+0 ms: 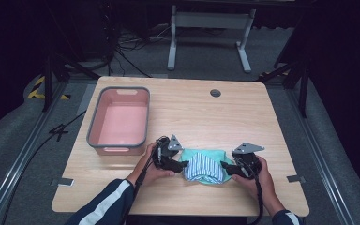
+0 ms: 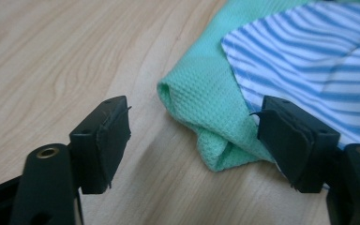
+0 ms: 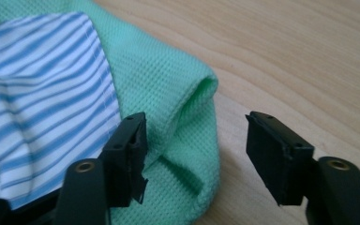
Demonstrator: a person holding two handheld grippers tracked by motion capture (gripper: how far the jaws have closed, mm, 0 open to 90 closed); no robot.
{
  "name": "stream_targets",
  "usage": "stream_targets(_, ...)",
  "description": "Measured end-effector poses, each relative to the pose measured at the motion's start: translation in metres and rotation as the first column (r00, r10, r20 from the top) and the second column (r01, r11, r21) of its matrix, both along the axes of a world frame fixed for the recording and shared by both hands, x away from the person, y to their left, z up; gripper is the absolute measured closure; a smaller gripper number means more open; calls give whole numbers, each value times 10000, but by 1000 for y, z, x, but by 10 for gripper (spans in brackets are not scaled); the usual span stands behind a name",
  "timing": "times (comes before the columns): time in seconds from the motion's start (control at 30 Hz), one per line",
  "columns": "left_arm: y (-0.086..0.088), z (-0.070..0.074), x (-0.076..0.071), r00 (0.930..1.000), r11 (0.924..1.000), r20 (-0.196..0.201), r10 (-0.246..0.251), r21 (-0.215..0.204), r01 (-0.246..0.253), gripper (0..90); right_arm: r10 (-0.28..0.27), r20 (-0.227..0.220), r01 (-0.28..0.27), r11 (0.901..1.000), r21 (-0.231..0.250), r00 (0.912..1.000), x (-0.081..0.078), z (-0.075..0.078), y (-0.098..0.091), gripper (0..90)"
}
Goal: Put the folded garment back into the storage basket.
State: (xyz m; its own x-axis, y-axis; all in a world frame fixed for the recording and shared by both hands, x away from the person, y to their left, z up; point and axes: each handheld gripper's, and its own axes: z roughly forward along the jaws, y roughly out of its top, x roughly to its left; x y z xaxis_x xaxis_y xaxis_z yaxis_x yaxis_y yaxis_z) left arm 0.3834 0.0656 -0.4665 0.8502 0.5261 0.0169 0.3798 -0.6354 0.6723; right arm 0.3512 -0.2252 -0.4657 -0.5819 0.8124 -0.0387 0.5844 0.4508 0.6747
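On the light wooden table (image 1: pixel 243 117), 2 spread-jawed tools flank a folded mint-green waffle cloth (image 1: pixel 215 154) topped with blue-striped white fabric (image 1: pixel 206 166): left gripper (image 1: pixel 183 164), right gripper (image 1: pixel 224 165), both empty.

Left forearm: we see it come in from the bottom edge in a dark sleeve (image 1: pixel 104 205) with white stripes, angled up and to the right.
Left hand (image 1: pixel 151 165): it wraps the body of the left claw (image 1: pixel 183 164) from below and behind.
Left claw state: in the left gripper view its jaws stand wide apart, low and close to the table.
Right forearm: it rises from the bottom right corner, its striped cuff (image 1: pixel 287 218) just showing.
Right hand (image 1: pixel 260 176): it grips the right claw (image 1: pixel 223 165), which points left toward the other.
Right claw state: we see its jaws spread wide in the right gripper view.
Cables: one trails from each claw back along the wrist.
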Motion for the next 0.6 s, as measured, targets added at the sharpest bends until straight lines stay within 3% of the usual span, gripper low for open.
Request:
stream_targets(0.03,-2,-7,1,9997,9998,-247,-64,185,69,229,-106,-39,106,9999,65,9999,-1,-2,1,346)
stream_targets(0.07,-2,-7,1,9997,9998,-247,-64,185,69,218,-106,-39,106,9999,65,9999,-1,-2,1,346)
stream_targets(0.13,0,-10,2,9985,9999,-545,66,-115,-73,215,-166,-87,166,9998,76,9998,-2,-4,3,338)
stream_targets(0.27,4,-14,3,9991,9992,-432,-31,-410,14,194,14,64,-14,10000,-63,10000,-5,-7,8,342)
stream_targets(0.37,4,-14,3,9991,9989,-401,-139,-446,121,196,-55,-86,57,9995,309,9999,-5,-9,4,363)
stream_targets(0.43,5,-14,2,9977,9969,-404,-553,-583,529,278,-22,-142,30,9980,630,9999,-5,-11,1,399)
stream_targets(0.5,5,-13,1,9973,9966,-404,-613,-583,589,342,58,-103,-50,9974,725,9999,-6,-11,1,448)
stream_targets(0.53,5,-12,0,9947,9937,-504,-900,-710,863,421,314,-177,-300,9970,707,9994,-8,-9,4,558)
stream_targets(0.6,5,-12,-1,9929,9913,-571,-1045,-858,994,516,469,-273,-449,9966,696,9985,-8,-8,5,606)
